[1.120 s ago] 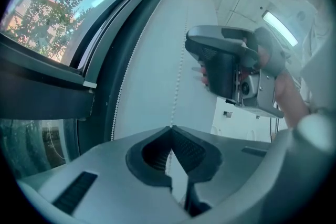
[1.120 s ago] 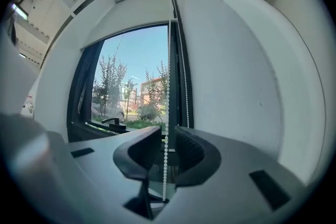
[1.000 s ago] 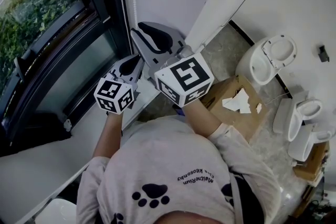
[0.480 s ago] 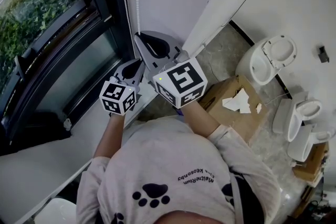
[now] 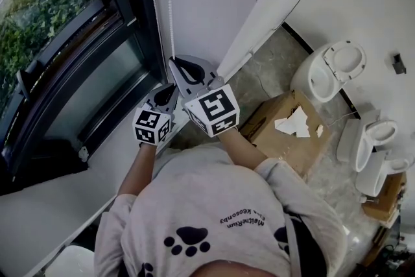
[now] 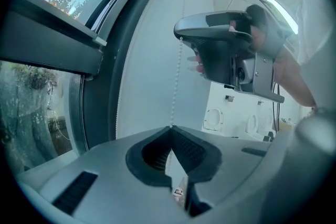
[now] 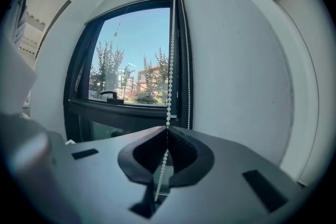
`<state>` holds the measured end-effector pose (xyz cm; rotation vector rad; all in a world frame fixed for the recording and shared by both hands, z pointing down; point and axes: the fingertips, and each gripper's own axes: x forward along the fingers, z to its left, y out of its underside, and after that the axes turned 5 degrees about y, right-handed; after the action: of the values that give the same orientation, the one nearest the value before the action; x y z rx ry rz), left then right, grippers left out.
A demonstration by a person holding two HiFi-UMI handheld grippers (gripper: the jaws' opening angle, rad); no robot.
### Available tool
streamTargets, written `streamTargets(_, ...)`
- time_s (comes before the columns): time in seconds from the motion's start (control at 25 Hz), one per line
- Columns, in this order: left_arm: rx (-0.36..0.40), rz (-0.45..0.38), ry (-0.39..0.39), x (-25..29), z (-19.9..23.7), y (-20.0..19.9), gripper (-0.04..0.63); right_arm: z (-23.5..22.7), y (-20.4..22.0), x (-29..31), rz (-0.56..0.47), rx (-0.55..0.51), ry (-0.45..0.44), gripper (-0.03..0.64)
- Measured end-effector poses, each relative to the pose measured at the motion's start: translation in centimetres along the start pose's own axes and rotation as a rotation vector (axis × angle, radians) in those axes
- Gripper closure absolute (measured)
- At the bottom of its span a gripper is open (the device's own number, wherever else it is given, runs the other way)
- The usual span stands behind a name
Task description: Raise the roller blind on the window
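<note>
Bead chain: white glossy beads, plastic-looking. Left gripper, right gripper: smooth matt grey plastic, black ribbed pads. Window frame: dark, satin. Box: brown matt cardboard. Toilet: glossy white ceramic.
</note>
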<state>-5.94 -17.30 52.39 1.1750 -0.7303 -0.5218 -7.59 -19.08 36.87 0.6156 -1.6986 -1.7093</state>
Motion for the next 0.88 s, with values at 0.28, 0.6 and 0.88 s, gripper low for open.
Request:
streamTargets(0.28, 0.0, 0.047, -0.016, -0.1, 0.3, 3.0, 0.586, 0.2, 3.0, 0.2, 0.047, 0.029, -0.004, 0.607)
streamTargets(0.6, 0.002, 0.056, -0.033, -0.3, 0.5, 3.8, 0.584, 0.9, 3.7, 0.2, 0.048, 0.019, -0.005, 0.607)
streamTargets(0.88, -0.021, -0.017, -0.014, -1.1, 0.4, 1.7, 0.479, 0.6, 3.7, -0.1, 0.041, 0.042, 0.001, 0.607)
